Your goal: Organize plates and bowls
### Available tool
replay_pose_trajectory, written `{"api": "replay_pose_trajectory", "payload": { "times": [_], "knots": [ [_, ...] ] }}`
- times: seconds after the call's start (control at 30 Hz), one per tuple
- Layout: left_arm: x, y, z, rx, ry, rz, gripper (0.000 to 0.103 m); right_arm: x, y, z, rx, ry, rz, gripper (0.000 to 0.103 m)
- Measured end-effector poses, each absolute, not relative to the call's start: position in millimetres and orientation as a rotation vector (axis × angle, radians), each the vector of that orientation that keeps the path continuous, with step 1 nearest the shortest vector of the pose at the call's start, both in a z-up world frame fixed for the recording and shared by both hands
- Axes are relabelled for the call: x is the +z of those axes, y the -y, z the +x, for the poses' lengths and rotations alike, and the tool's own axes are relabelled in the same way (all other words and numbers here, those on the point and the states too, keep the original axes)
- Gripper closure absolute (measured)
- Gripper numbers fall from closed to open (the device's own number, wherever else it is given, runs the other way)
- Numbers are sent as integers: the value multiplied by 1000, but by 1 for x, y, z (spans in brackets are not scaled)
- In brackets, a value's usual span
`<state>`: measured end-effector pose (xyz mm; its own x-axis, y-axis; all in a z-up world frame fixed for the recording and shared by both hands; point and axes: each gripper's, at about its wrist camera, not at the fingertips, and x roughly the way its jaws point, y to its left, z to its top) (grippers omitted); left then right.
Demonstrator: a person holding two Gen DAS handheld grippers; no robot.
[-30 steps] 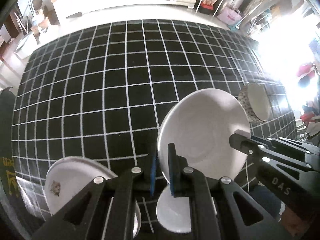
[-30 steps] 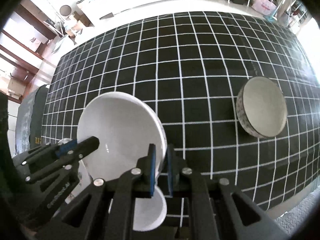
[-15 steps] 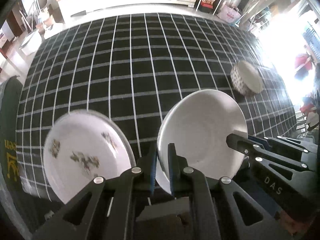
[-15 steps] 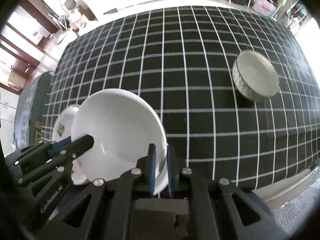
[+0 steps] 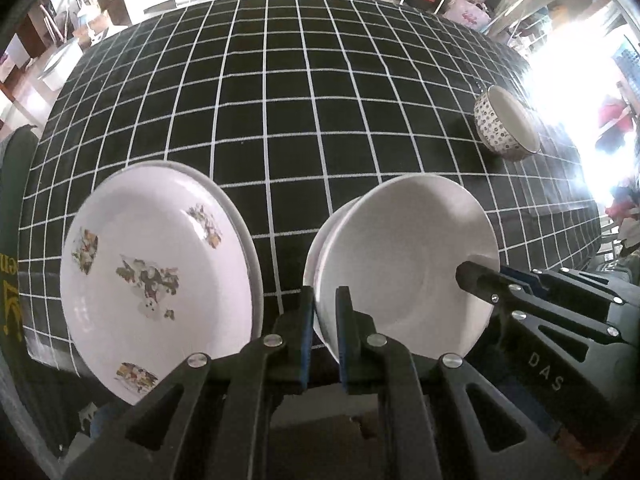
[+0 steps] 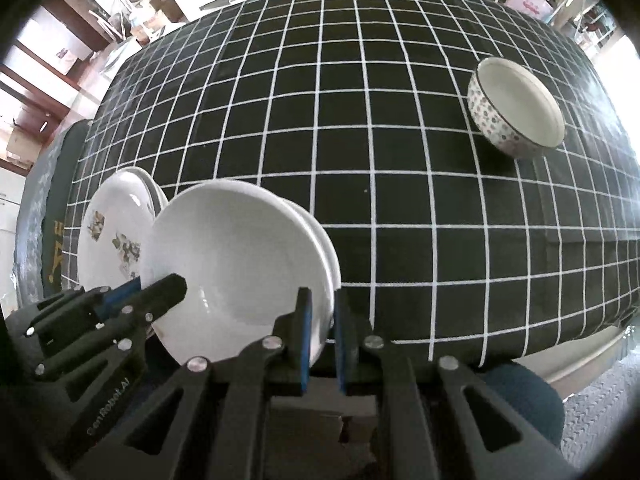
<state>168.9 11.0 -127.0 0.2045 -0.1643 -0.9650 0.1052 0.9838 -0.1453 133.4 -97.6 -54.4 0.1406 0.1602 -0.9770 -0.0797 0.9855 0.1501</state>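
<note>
A plain white bowl (image 5: 404, 264) is held in the air near the table's front edge, tilted, with a second white rim nested behind it. My left gripper (image 5: 325, 332) is shut on its left rim. My right gripper (image 6: 322, 336) is shut on its right rim; the bowl also shows in the right wrist view (image 6: 236, 264). A flower-patterned white plate (image 5: 156, 272) stands to the left, stacked on another plate; it also shows in the right wrist view (image 6: 116, 232). A dotted bowl (image 5: 506, 124) stands upright at the far right, also in the right wrist view (image 6: 516, 108).
The table has a black cloth with a white grid (image 5: 280, 100). Its front edge runs just below the grippers (image 6: 520, 344). A dark green cloth with yellow letters (image 5: 12, 264) lies at the left. White cabinets and shelves stand beyond the far edge.
Both grippers have lifted the white bowl and drawn back toward the front edge. The patterned plate now shows more fully on the left. The dotted bowl looks farther away.
</note>
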Motion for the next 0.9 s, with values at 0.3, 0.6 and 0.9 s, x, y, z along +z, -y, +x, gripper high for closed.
{"api": "replay_pose_trajectory", "payload": {
  "times": [0.3,0.6,0.9],
  "knots": [
    [-134,-9,171,-186,-1368,-49,94,-62,94,136,165,-1435,35,89],
    [-136,-7,170,-186,-1368,-46,94,-62,86,135,167,-1428,-15,89],
    [-136,-9,170,-177,-1364,-48,94,-61,89,138,171,-1426,3,88]
  ]
}}
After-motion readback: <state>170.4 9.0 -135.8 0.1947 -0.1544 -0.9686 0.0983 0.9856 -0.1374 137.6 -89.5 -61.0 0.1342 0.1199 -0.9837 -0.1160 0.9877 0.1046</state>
